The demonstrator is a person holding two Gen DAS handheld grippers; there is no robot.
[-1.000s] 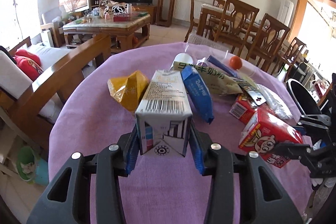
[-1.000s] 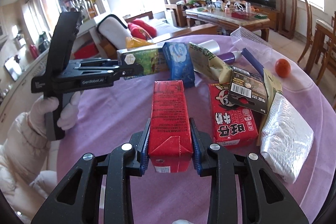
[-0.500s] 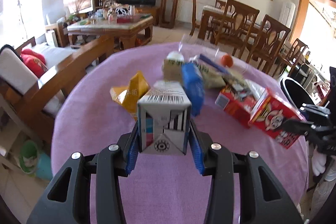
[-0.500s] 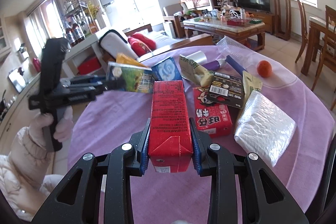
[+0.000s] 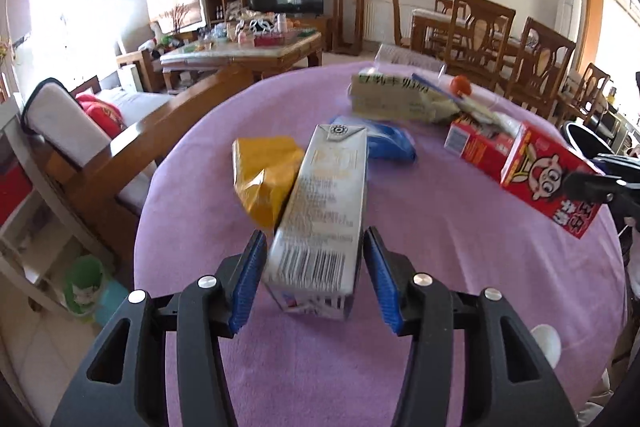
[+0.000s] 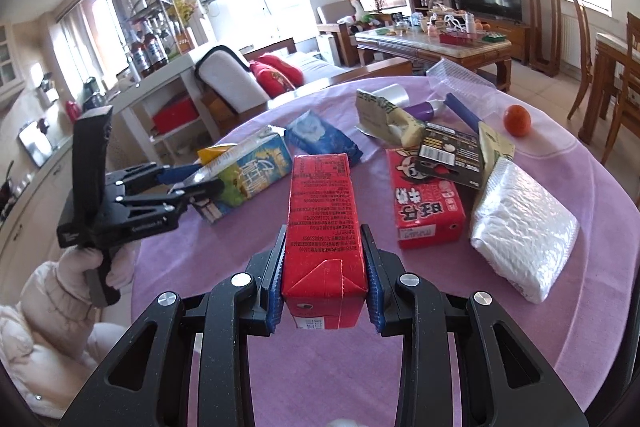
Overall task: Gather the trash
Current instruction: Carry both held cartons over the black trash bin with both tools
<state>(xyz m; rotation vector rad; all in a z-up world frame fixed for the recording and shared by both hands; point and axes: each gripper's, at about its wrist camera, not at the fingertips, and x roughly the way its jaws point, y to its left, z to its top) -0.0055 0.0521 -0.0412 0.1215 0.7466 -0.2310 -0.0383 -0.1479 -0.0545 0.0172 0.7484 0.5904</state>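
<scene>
the left gripper [image 5: 314, 279] had just been opening, and its blue-padded jaws stood apart on either side of a grey-white rectangular milk carton [image 5: 320, 219] with a barcode at its near end; a gap showed at both pads, so the carton was no longer clamped. the right wrist view showed the same carton [image 6: 244, 171] tilted between those jaws [image 6: 200, 187], its printed green-and-yellow side facing the camera, but whether it rested on the round table with the purple cloth [image 5: 440, 267] could not be told. the right gripper [image 6: 324, 291] was clamped on a red rectangular drink carton [image 6: 322, 223], both pads pressing its sides, with the carton raised off the cloth. no bin or bag for the trash could be identified with certainty in either view; a dark rounded rim [image 5: 588, 143] at the table's far right edge might have been one. judged from the scene, collection was at an early stage: no item was visibly deposited, and most trash lay on the cloth, namely a crumpled yellow wrapper [image 5: 264, 179], a blue soft packet [image 5: 390, 143], a second red carton lying flat [image 6: 428, 203], a black printed card [image 6: 450, 159], a white plastic-wrapped pack [image 6: 524, 239], a pale green-printed bag [image 6: 384, 115] and an orange round fruit [image 6: 517, 121]. the remaining work comprised disposing of the two cartons and clearing the rest.
</scene>
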